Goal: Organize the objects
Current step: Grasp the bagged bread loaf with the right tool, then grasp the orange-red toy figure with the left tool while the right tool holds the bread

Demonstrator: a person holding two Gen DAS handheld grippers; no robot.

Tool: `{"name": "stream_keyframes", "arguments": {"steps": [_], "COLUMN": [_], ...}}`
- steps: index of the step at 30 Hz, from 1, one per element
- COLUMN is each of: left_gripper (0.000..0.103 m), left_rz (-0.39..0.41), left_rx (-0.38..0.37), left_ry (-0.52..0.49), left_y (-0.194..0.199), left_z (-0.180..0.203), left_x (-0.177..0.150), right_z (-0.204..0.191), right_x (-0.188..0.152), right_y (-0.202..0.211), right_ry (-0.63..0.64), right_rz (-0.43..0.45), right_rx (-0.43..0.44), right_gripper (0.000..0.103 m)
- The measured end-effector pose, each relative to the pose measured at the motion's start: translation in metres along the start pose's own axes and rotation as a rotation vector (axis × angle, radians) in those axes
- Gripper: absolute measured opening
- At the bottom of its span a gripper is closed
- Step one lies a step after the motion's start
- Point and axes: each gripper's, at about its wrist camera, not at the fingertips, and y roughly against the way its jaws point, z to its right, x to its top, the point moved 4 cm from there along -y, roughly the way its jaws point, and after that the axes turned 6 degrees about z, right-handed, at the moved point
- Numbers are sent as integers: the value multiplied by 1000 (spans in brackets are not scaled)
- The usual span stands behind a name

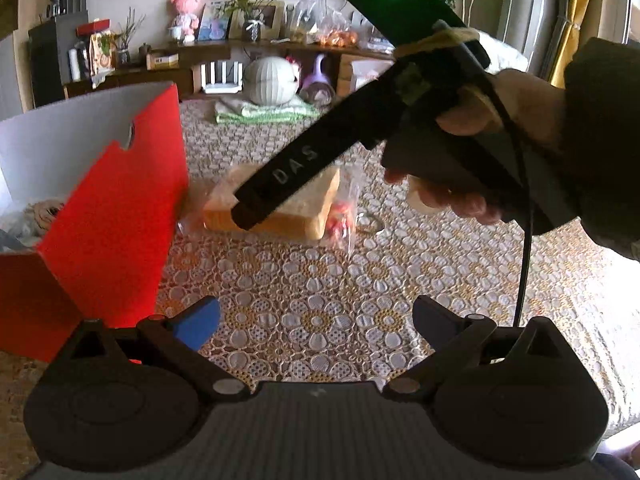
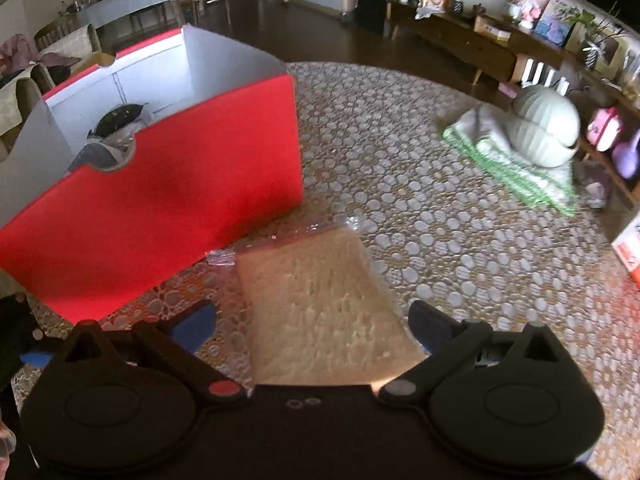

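Step in hand looks like the reach for the bagged bread (image 2: pixel 320 312). Right claw (image 2: pixel 312 332) spread wide, empty, bread lying on the table between its fingers. Red box (image 2: pixel 160 200) just ahead-left. Next: close, lift, carry into box. Left claw (image 1: pixel 316 320) open, idle, angled down at the table.

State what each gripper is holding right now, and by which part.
Nothing is held. The left gripper is open over bare tablecloth. The right gripper is open, its fingers on either side of the bagged bread slice, not closed on it.

Black tool (image 1: pixel 316 322) with blue-padded fingers (image 1: pixel 198 322), dark sleeve (image 1: pixel 600 140).
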Motion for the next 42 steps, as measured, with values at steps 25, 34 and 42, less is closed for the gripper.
{"name": "stream_keyframes", "arguments": {"steps": [25, 34, 42], "left_gripper": [103, 103, 84], "left_rz": [39, 43, 30], "left_rx": [58, 52, 35], "left_ry": [-96, -152, -131], "left_y": [-31, -68, -83], "left_z": [4, 22, 21], "left_x": [19, 38, 44], "right_z": [39, 81, 87], "right_x": [-1, -48, -77], "right_y": [58, 90, 103], "right_ry": [-249, -381, -434], "right_rz": [169, 162, 165], "right_rx": [-100, -208, -229], "right_gripper": [75, 75, 75]}}
